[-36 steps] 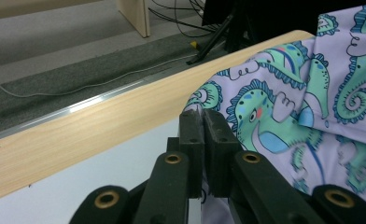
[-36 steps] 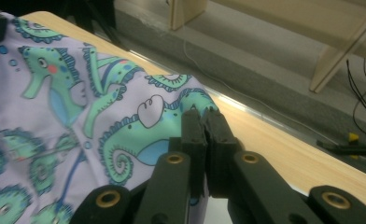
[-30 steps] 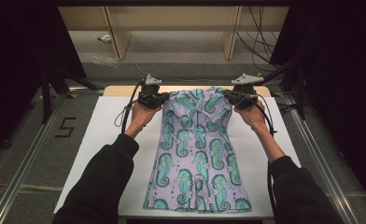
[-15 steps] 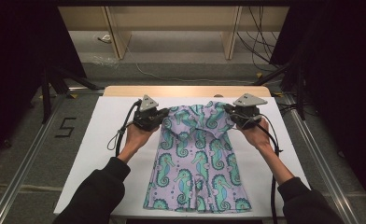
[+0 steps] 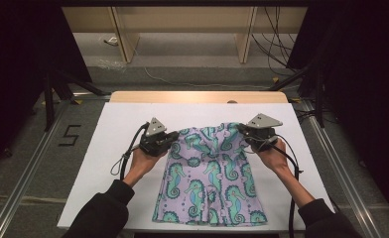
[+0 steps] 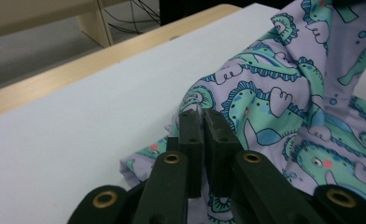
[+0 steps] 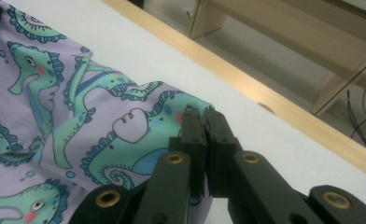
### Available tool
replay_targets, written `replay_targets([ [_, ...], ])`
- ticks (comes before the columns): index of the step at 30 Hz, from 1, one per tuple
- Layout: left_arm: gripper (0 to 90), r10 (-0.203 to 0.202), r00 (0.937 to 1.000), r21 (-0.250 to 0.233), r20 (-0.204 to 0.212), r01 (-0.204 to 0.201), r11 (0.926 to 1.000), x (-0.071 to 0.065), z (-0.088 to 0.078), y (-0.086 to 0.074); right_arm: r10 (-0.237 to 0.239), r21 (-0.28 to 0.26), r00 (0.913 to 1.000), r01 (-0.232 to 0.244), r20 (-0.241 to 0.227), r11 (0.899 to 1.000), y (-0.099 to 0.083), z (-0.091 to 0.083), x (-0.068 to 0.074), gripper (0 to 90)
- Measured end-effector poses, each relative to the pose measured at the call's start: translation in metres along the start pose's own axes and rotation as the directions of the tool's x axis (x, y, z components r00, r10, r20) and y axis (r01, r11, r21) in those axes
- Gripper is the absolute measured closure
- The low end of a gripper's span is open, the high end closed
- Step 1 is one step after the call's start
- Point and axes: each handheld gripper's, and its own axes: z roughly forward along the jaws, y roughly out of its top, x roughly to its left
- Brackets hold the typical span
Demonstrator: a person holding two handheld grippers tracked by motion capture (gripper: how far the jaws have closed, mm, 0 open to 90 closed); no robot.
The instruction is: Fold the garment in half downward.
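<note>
Gripping: left gripper (image 5: 168, 140) clamps the seahorse-print shorts (image 5: 210, 173) at their far left corner
Right gripper (image 5: 248, 134): pinches far right corner
Shorts: flat mid-worktop (image 5: 108, 163), hems at near edge

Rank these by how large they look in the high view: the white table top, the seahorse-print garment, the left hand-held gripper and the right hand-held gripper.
1. White table top, largest.
2. Seahorse-print garment, spread across its middle.
3. Left hand-held gripper and right hand-held gripper: they look about alike, each clamped on a top corner of the garment, so I would not rank one above the other.
</note>
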Motion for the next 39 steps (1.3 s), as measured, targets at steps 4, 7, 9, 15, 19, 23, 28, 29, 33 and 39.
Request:
replay_targets([
  [4, 85.6, 0.017, 0.9992, 0.028, 0.035, -0.018, 0.9994, -0.007, -0.003, -0.009, -0.006, 0.016, 0.9998, 0.006, -0.021, 1.0, -0.006, -0.004, 0.008, 88.2],
  [7, 85.5, 0.029, 0.9981, 0.044, 0.054, -0.031, 0.9985, -0.013, -0.003, -0.015, -0.021, 0.036, 0.9994, 0.022, -0.029, 0.999, -0.011, -0.007, 0.014, 88.2],
  [9, 85.5, 0.029, 0.9974, 0.057, 0.065, -0.033, 0.9978, -0.015, -0.004, -0.018, -0.03, 0.05, 0.9987, 0.032, -0.042, 0.998, -0.013, -0.01, 0.016, 88.2],
  [15, 85.4, 0.023, 0.9952, 0.101, 0.095, -0.033, 0.9944, -0.018, -0.009, -0.026, -0.046, 0.094, 0.9955, 0.054, -0.083, 0.994, -0.024, -0.018, 0.026, 88.2],
  [19, 85.3, 0.031, 0.9921, 0.148, 0.122, -0.049, 0.9877, -0.021, -0.011, -0.036, -0.05, 0.136, 0.9924, 0.065, -0.113, 0.989, -0.033, -0.023, 0.033, 88.1],
  [23, 85.1, 0.027, 0.9891, 0.2, 0.145, -0.056, 0.9783, -0.024, -0.01, -0.044, -0.049, 0.194, 0.9893, 0.076, -0.137, 0.978, -0.045, -0.027, 0.04, 87.9],
  [28, 85.0, 0.027, 0.9865, 0.243, 0.161, -0.066, 0.9679, -0.026, -0.009, -0.05, -0.058, 0.242, 0.987, 0.094, -0.15, 0.966, -0.052, -0.026, 0.045, 87.9],
  [29, 84.9, 0.024, 0.9863, 0.248, 0.163, -0.065, 0.9666, -0.026, -0.009, -0.05, -0.055, 0.248, 0.9868, 0.092, -0.152, 0.964, -0.053, -0.026, 0.046, 88.0],
  [33, 84.7, 0.011, 0.9852, 0.269, 0.171, -0.058, 0.9614, -0.025, -0.01, -0.052, -0.029, 0.296, 0.9841, 0.081, -0.175, 0.952, -0.06, -0.022, 0.049, 87.9],
  [39, 83.8, 0.0, 0.9814, 0.309, 0.192, -0.061, 0.9492, -0.025, -0.007, -0.055, -0.037, 0.34, 0.9801, 0.103, -0.195, 0.935, -0.066, -0.017, 0.054, 87.5],
])
